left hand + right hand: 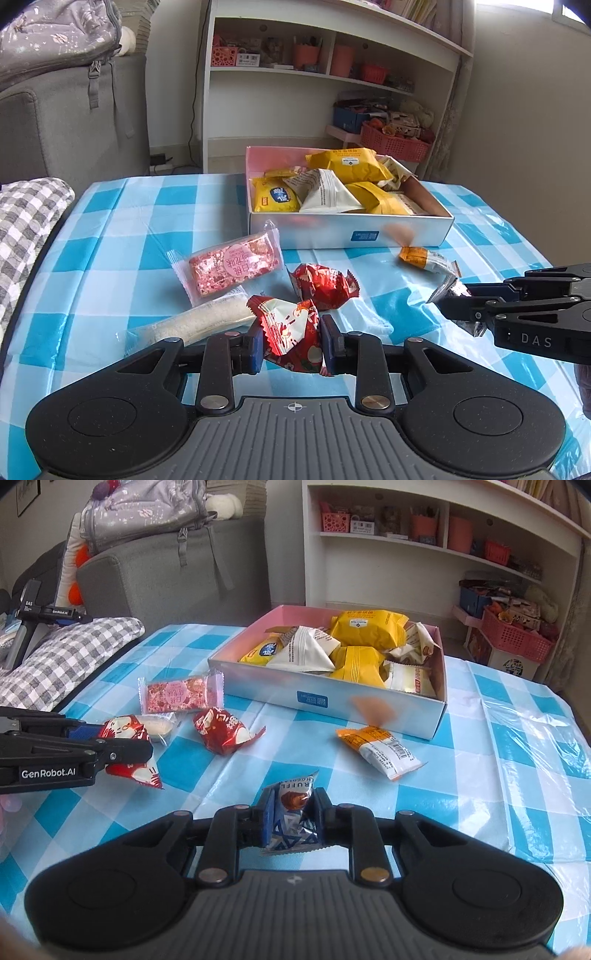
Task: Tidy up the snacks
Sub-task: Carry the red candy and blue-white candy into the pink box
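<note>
Two tools in play, each clamped on a wrapped snack above the blue-and-white checked worktop [110,236]. Left tool [291,341]: pads pressed on both sides of a red-and-white snack packet [291,332], crumpled between them. Right tool [293,821]: closed on a small blue-and-silver truffle packet [293,812], brown picture facing up, lower end hanging under the fingers. Seen also from the left wrist view as a black arm coming in from the right, wrapper end poking out at its tip.

Loose on the cloth: a pink bar in clear wrap [231,267], a pale long snack in clear wrap [199,323] just beside and partly under it, a second red packet [325,286] near the middle, and an orange-and-white packet [380,749] lying close to the front wall of the box. A brownish blur in front of that wall, just above the orange-and-white packet; cannot tell what.

White open box [332,232] with a pink inside, at the far side of the worktop, heaped with yellow packets and white packets. Behind: white shelf unit [332,74] with pink baskets, grey sofa [166,576], grey checked cushion [66,653] at the left edge.
</note>
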`<state>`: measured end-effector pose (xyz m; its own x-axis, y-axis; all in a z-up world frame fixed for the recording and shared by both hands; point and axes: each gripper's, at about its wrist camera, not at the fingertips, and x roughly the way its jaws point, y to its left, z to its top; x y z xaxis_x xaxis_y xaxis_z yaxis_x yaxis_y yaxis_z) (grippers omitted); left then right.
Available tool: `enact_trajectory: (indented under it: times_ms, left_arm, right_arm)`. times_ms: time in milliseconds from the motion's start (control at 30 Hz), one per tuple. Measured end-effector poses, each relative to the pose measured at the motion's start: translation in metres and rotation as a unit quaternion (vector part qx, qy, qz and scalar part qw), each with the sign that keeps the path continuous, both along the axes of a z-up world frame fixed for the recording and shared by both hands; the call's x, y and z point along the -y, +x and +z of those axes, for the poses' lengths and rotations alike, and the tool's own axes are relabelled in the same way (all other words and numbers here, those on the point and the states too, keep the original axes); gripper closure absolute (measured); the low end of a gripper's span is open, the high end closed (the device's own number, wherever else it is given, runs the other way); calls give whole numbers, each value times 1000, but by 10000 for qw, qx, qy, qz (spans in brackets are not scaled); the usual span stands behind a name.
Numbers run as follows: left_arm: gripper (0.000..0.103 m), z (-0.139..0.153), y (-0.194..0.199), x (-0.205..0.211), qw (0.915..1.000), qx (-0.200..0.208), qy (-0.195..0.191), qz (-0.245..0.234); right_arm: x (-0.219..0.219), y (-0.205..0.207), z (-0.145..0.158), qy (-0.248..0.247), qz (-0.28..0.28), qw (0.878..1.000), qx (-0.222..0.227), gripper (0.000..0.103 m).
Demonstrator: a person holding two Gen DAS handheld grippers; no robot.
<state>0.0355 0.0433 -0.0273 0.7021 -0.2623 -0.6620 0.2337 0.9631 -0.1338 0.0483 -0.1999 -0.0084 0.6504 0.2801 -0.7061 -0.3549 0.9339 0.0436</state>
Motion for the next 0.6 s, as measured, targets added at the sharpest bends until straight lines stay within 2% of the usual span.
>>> enact_trajectory:
  times_ms: [333,600]
  left_arm:
    - [75,27,10,6,9992,228,-276,185]
    - [76,43,26,13,9980,359,-443,270]
  right_arm:
    - [0,23,30,358,-392,9981,327,83]
    - [12,49,41,749,-917,9920,430,83]
